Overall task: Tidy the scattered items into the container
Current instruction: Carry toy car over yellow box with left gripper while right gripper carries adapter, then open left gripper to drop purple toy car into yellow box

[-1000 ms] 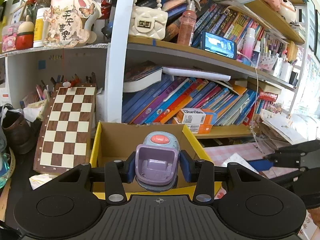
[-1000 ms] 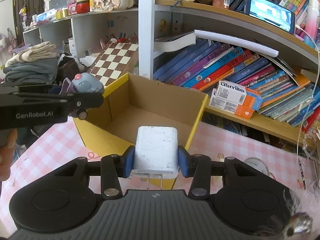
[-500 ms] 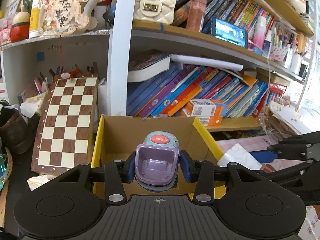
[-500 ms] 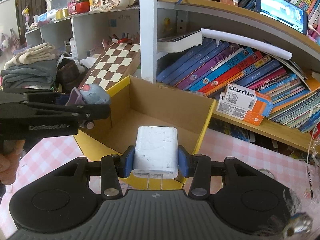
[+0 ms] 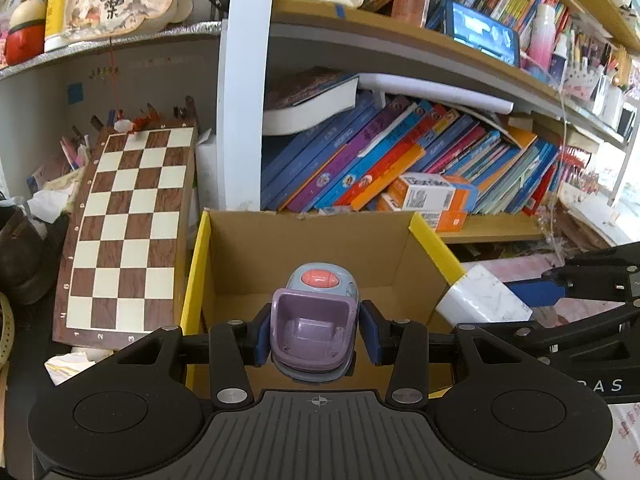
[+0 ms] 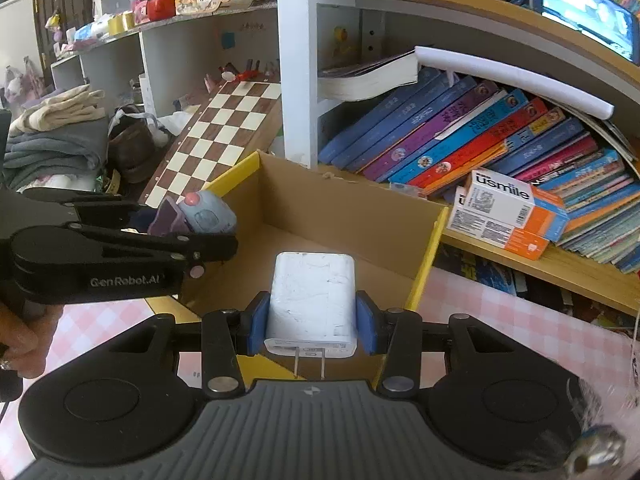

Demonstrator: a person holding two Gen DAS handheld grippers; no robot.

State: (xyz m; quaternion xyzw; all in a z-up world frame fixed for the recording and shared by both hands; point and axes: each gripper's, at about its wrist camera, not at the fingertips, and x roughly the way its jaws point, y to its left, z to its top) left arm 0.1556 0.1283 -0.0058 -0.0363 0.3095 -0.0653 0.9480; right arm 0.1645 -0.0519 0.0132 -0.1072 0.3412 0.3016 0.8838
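An open cardboard box with yellow outer walls (image 5: 236, 256) (image 6: 352, 208) stands on the pink checked table, against the bookshelf. My left gripper (image 5: 314, 330) is shut on a purple and blue toy car (image 5: 316, 320) with a red button, held above the box's near edge. The toy car also shows in the right wrist view (image 6: 200, 214). My right gripper (image 6: 312, 322) is shut on a white plug charger (image 6: 312, 300), prongs toward the camera, above the box's near right part. The charger also shows in the left wrist view (image 5: 484, 300). The box floor that shows is bare.
A chessboard (image 5: 128, 232) leans left of the box. Slanted books (image 6: 460, 140) and an orange and white carton (image 6: 508, 208) fill the shelf behind it. Folded clothes (image 6: 52, 132) lie at the far left. The pink checked tablecloth (image 6: 500, 328) surrounds the box.
Both grippers have moved forward over the box, carrying the toy car and the charger. The box and shelf look closer. The grips are unchanged.
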